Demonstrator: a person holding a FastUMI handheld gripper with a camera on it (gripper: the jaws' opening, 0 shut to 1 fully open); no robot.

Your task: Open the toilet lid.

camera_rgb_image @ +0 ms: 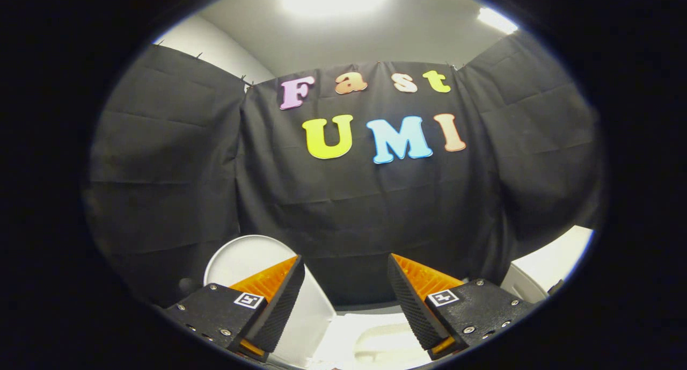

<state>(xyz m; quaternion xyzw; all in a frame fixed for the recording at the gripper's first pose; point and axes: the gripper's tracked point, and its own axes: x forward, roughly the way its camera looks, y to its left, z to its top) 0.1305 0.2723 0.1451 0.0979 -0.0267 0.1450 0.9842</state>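
Already the toilet lid (244,260) stands upright behind the left finger; gripper (346,300) spread wide, grasping nothing.

White toilet lid (241,257) stands raised upright behind the left finger.

The left finger (279,300) of the hand-held gripper (346,300) covers part of the raised toilet lid (241,257), so I can't make out the lid's lower edge or its hinge. The fingers stand apart with nothing between them. Below them the toilet (375,338) is washed out by glare and cut off; whether that pale shape is seat, tank or bowl I cannot tell. Beyond the right finger, a white rim (523,284) is partly hidden too.
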